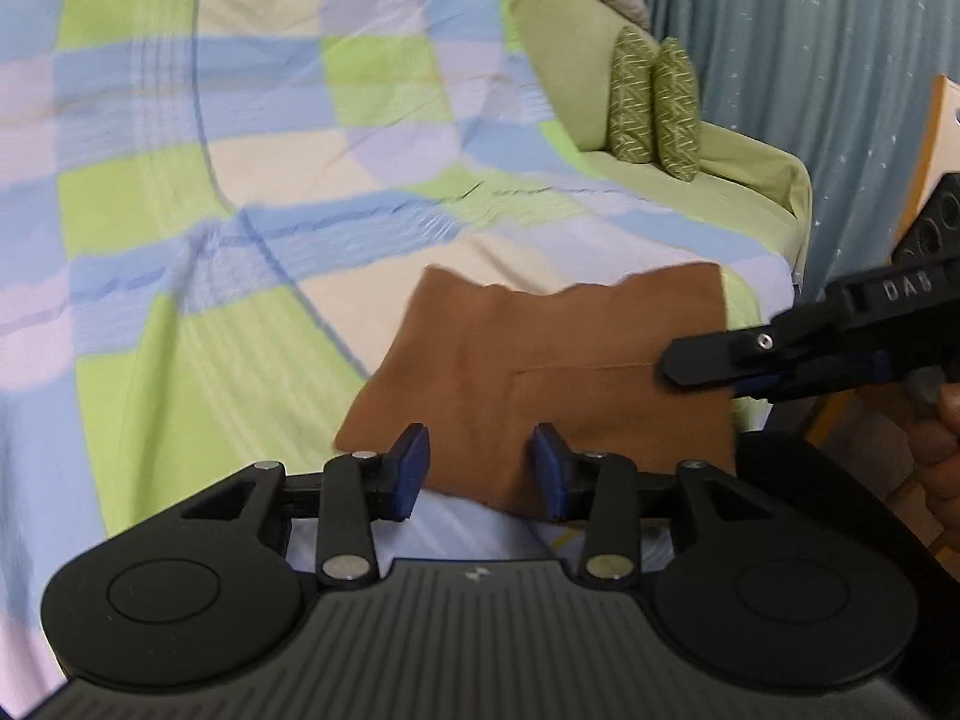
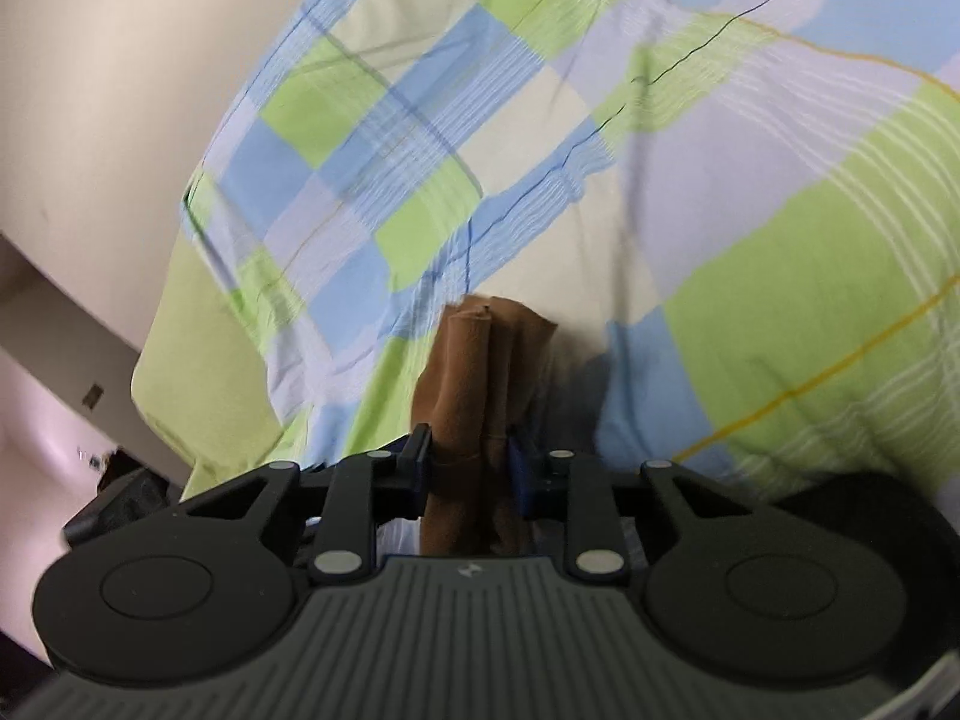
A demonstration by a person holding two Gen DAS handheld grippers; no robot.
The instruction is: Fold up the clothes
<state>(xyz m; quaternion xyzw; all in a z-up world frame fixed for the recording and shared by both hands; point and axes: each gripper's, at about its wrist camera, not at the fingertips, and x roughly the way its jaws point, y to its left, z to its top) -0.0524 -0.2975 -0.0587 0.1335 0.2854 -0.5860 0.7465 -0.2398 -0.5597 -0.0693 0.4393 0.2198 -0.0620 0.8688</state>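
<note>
A brown folded garment (image 1: 540, 372) lies on a checked blue, green and cream bedsheet (image 1: 240, 180). My left gripper (image 1: 480, 468) is open, its blue pads (image 1: 414, 468) apart just above the garment's near edge, holding nothing. My right gripper (image 1: 678, 369) comes in from the right in the left wrist view and grips the garment's right edge. In the right wrist view the right gripper (image 2: 468, 468) is shut on a bunched fold of the brown garment (image 2: 474, 372), which stands up between the pads.
Two green patterned cushions (image 1: 654, 108) stand on a pale green cover (image 1: 750, 162) at the back right. A blue-grey curtain (image 1: 810, 60) hangs behind. An orange wooden piece (image 1: 936, 138) is at the far right. A beige wall (image 2: 90, 90) shows left of the bed.
</note>
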